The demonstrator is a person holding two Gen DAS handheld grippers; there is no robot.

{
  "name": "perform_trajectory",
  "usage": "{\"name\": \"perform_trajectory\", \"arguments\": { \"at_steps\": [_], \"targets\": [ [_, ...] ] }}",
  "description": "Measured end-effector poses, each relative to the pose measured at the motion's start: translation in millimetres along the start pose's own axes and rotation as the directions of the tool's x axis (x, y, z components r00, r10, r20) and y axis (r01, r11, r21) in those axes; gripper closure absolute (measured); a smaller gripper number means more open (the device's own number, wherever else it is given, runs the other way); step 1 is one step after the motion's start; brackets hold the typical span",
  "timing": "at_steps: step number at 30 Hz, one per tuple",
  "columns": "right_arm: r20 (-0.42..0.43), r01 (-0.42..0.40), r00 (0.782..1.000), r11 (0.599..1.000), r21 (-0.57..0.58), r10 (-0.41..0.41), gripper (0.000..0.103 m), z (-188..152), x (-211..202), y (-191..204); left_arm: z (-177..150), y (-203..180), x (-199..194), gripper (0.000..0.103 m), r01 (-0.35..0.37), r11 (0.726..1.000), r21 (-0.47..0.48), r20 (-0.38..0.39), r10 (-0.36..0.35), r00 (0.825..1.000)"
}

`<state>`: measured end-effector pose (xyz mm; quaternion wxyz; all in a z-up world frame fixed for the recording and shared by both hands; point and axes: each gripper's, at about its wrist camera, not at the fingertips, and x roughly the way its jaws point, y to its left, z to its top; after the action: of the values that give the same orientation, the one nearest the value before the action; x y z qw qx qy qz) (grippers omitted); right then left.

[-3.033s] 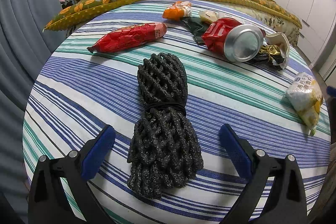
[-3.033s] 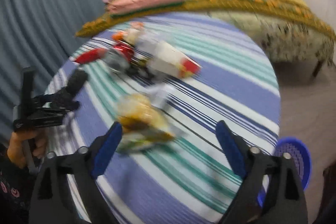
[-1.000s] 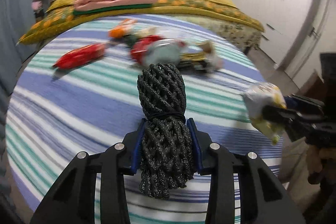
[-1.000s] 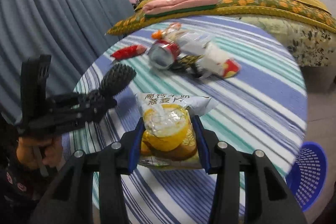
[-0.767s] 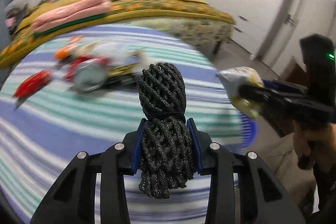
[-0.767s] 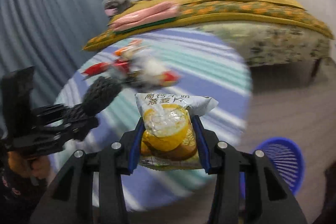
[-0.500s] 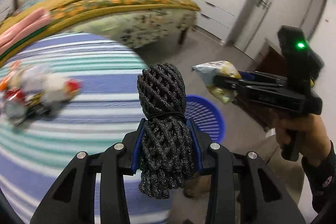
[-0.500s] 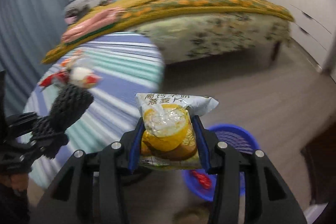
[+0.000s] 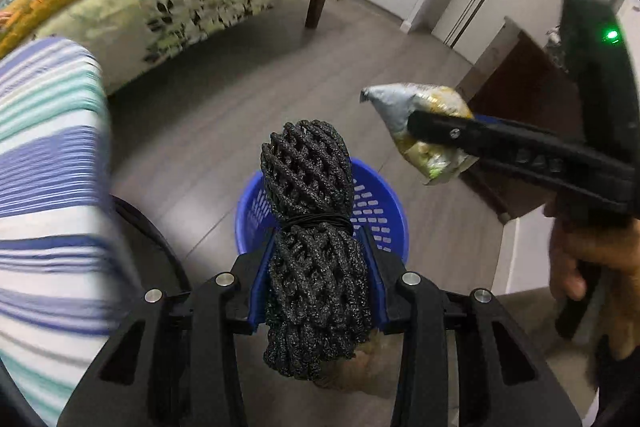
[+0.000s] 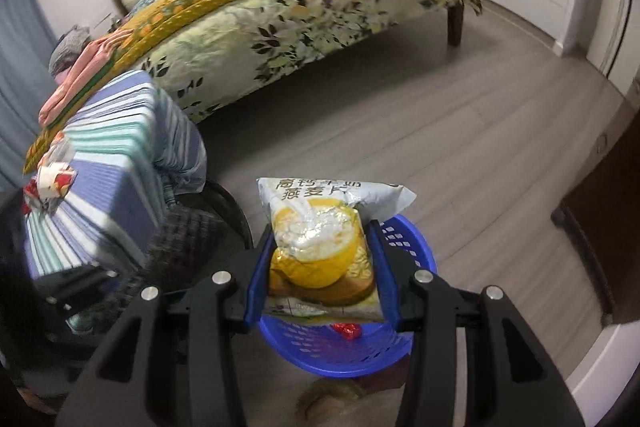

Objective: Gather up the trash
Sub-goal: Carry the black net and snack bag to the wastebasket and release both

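Two pieces: foam net (image 9: 316, 251) in left gripper (image 9: 316, 279); oat bag (image 10: 320, 247) in right gripper (image 10: 320, 275).
Place: both held over blue basket (image 10: 416, 247) on floor, off tabletop (image 10: 104, 187).
Left jaws: clamped on net below its band.
Right jaws: clamped on bag's lower half.
Net: likely very light, soft, springy; mid-bundle hold suits.
Bag: likely light, crinkly, slick film; flat sides best to pinch.
Basket: holds red scrap (image 10: 347, 330).

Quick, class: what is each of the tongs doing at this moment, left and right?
Left tongs: closed on the black foam net, above the blue basket.
Right tongs: closed on the oatmeal packet.
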<state>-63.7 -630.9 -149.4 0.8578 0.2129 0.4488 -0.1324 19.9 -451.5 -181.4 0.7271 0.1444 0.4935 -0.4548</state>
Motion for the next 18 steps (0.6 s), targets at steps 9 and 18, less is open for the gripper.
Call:
{"name": "perform_trajectory", "arguments": {
  "at_steps": [9,18],
  "targets": [
    [0.076,0.044,0.996,0.991,0.126,-0.054,0.025,9,-6,-36,12,1,34,0.023,-0.04,0.999,-0.005,-0.004,0.04,0.999],
    [0.172,0.104,0.977,0.986,0.13,-0.126,0.012,8,-27,-18,-14,4,-78,0.009,-0.073,0.997,0.028,0.197,0.066,0.978]
  ]
}}
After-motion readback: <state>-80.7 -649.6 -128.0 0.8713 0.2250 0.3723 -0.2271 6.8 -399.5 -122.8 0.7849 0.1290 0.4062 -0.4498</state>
